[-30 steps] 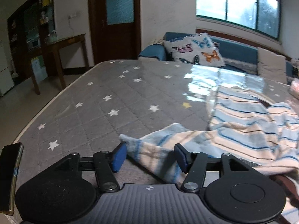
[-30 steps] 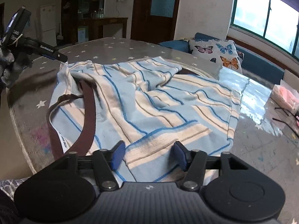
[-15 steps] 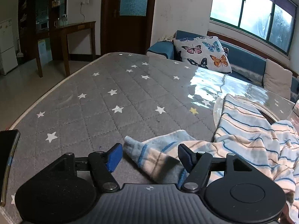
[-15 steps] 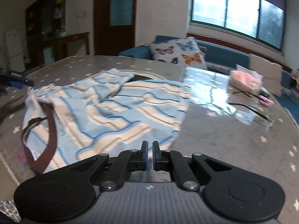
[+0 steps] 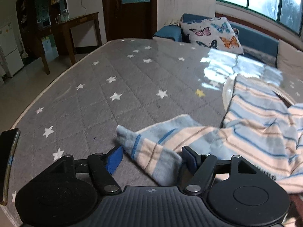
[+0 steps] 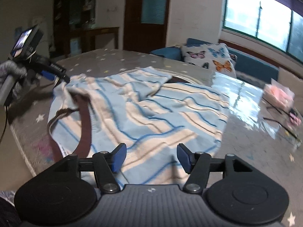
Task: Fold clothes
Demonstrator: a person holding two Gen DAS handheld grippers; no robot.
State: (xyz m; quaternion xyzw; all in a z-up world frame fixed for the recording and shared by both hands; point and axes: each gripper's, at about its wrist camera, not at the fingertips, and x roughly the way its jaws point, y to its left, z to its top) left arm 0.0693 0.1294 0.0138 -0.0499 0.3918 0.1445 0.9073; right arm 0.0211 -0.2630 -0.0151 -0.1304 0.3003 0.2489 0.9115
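The striped garment (image 6: 144,113) lies rumpled on the tabletop (image 5: 113,87); the left gripper (image 5: 151,157) is opening around its sleeve, the right gripper (image 6: 150,156) opening above the hem; a one-layer pinch risks a crooked fold.

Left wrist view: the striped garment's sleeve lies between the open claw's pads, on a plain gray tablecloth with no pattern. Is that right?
Not quite. The sleeve of the striped garment does lie between the opening left claw pads, but the gray tablecloth is dotted with stars, not plain. The left wrist view shows it.
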